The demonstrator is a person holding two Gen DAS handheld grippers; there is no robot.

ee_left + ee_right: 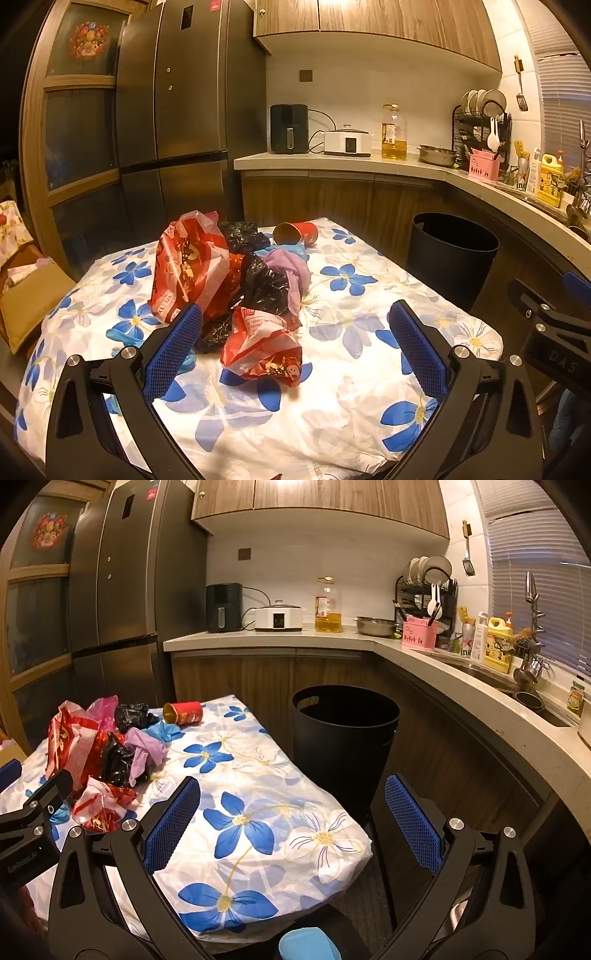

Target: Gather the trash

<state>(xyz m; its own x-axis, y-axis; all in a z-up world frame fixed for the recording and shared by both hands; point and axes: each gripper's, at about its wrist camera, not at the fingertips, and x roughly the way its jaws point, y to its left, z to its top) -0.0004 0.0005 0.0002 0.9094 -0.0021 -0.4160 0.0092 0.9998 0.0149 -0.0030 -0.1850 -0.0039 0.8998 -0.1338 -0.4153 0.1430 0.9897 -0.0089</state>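
Note:
A heap of trash lies on the flowered tablecloth [332, 387]: a large red and white bag [188, 269], a smaller crumpled red bag [262, 343], black bags [264, 284], a purple bag [291, 273] and a red cup [297, 233] on its side. My left gripper [295, 350] stands open, its blue pads either side of the small red bag, a little short of it. My right gripper [291, 819] is open over the table's right corner, with nothing between its pads. A black bin [343, 734] stands on the floor beyond that corner. From the right wrist the heap [107, 753] sits at the left.
A tall dark fridge [177, 92] stands behind the table. The L-shaped counter [424, 664] carries an air fryer, a cooker, an oil bottle [328, 605], a dish rack and a sink with a tap. A light blue thing [308, 943] shows at the bottom edge.

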